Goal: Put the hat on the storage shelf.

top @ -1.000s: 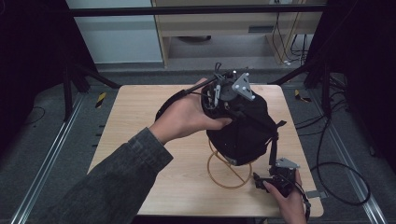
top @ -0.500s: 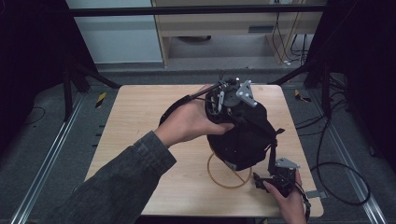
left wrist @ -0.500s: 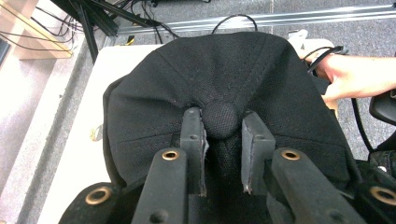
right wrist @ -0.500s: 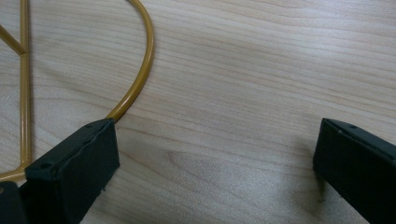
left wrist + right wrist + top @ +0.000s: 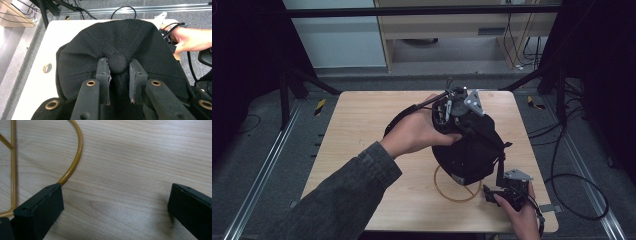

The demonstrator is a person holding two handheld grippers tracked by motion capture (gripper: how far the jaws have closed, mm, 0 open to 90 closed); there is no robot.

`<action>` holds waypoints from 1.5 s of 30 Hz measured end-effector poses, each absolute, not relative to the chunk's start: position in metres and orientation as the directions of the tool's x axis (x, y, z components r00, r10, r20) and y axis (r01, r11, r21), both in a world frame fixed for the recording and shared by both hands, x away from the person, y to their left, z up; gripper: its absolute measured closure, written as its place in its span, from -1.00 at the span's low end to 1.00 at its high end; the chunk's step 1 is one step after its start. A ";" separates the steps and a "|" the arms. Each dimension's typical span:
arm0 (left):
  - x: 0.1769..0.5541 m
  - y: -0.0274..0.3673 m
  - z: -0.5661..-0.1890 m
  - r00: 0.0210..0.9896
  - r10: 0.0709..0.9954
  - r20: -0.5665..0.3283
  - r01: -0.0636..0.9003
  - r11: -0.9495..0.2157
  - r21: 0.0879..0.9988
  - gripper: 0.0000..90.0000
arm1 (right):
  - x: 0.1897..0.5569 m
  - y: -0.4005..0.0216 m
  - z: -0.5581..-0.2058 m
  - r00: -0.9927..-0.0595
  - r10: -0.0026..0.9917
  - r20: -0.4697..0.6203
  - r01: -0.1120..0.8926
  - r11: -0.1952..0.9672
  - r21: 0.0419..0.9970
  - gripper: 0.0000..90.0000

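A black fabric cap [image 5: 469, 150] with a round cloth button at its crown sits near the middle of the pale wooden table [image 5: 362, 130], raised above the tabletop on a thin yellow wire stand [image 5: 457, 192] whose ring-shaped base lies flat on the wood just below the cap. The left gripper [image 5: 457, 107] is at the far upper edge of the cap, held by the person's left hand [image 5: 417, 135], whose dark grey sleeve [image 5: 332, 200] reaches in from the near left corner of the table. In the left gripper view, its two black jaws stand one on each side of the cap's crown button [image 5: 118, 63], pressing into the black cloth there, so this gripper [image 5: 118, 65] is clenched on the cap. The grey three-cornered plate [image 5: 474, 101] on top of it shows at the far side of the cap.

The right gripper [image 5: 507, 192] is just beside the cap's near right edge, low over the table, in the person's right hand [image 5: 522, 217]. In the right gripper view, its jaws stand wide apart over bare wood grain and grasp nothing, so this gripper [image 5: 116, 202] is released; one jaw covers a stretch of the curved yellow wire ring [image 5: 75, 157], the other is well clear of it. A black cable [image 5: 577, 185] trails off the table's right edge onto the grey floor.
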State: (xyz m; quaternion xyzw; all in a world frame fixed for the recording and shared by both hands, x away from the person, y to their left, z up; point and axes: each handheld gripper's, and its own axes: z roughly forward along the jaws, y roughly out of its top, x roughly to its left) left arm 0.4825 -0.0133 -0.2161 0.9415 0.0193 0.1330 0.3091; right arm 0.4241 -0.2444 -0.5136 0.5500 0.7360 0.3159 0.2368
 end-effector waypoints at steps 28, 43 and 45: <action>0.482 -0.018 -0.236 0.964 0.120 0.237 -0.042 -0.812 0.582 0.56 | 0.424 -0.244 -0.514 -0.283 0.959 -0.001 0.660 0.195 0.725 -0.99; 0.483 -0.020 -0.239 0.961 0.131 0.245 -0.038 -0.813 0.582 0.49 | 0.424 -0.244 -0.514 -0.283 0.959 -0.001 0.660 0.195 0.726 -0.99; 0.483 -0.019 -0.239 0.960 0.131 0.246 -0.038 -0.812 0.582 0.48 | 0.424 -0.244 -0.514 -0.283 0.959 -0.001 0.660 0.196 0.725 -0.99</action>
